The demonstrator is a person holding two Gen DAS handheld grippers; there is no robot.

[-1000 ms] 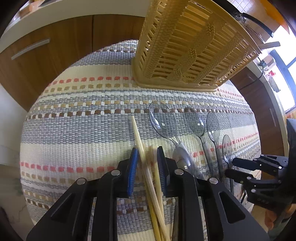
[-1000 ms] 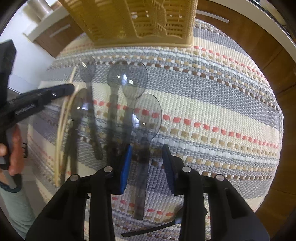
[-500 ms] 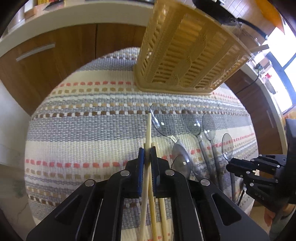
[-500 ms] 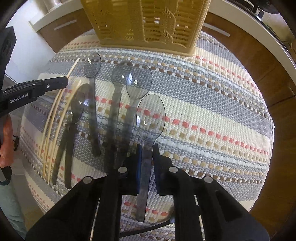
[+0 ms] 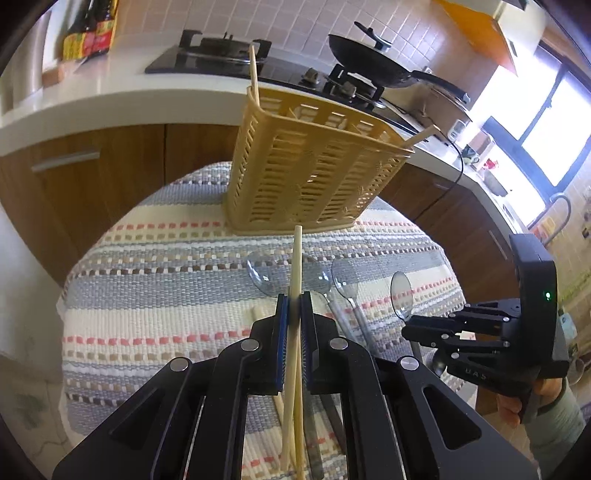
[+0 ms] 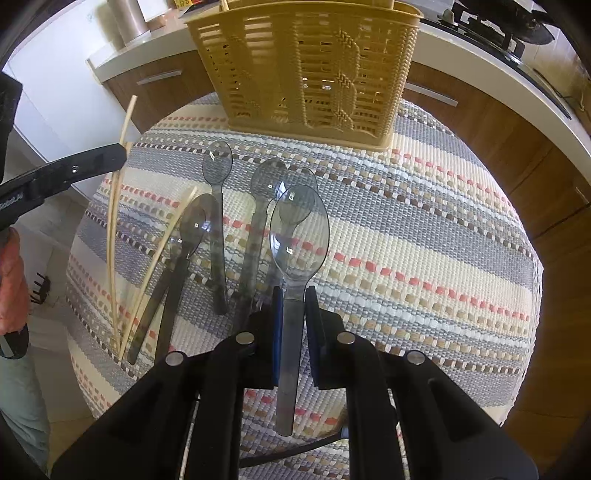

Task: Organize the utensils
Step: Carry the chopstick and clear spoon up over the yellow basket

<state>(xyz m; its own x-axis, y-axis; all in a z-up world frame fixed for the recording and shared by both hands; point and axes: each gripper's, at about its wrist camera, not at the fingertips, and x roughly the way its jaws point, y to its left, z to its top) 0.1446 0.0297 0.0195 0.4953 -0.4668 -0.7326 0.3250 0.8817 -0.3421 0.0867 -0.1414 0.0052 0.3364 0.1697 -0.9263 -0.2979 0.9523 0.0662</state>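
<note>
My left gripper (image 5: 294, 301) is shut on a pale wooden chopstick (image 5: 296, 258) and holds it lifted, pointing at the tan slotted utensil basket (image 5: 310, 177). The chopstick also shows in the right wrist view (image 6: 117, 181). My right gripper (image 6: 293, 293) is shut on the handle of a clear plastic spoon (image 6: 298, 229), raised off the cloth; it also shows in the left wrist view (image 5: 400, 295). Several more clear spoons (image 6: 218, 192) and two chopsticks (image 6: 162, 251) lie on the striped woven cloth (image 6: 406, 229). Two chopsticks (image 5: 254, 74) stand in the basket (image 6: 306, 66).
The cloth covers a small round table. Behind the basket is a white counter (image 5: 110, 103) with wooden cabinets, a gas hob and a black wok (image 5: 373, 61). Bottles (image 5: 86, 29) stand at the counter's far left.
My left gripper closed on a chopstick and lifted it off the cloth. My right gripper closed on a spoon handle and raised the spoon. Both views tilted up toward the basket.
</note>
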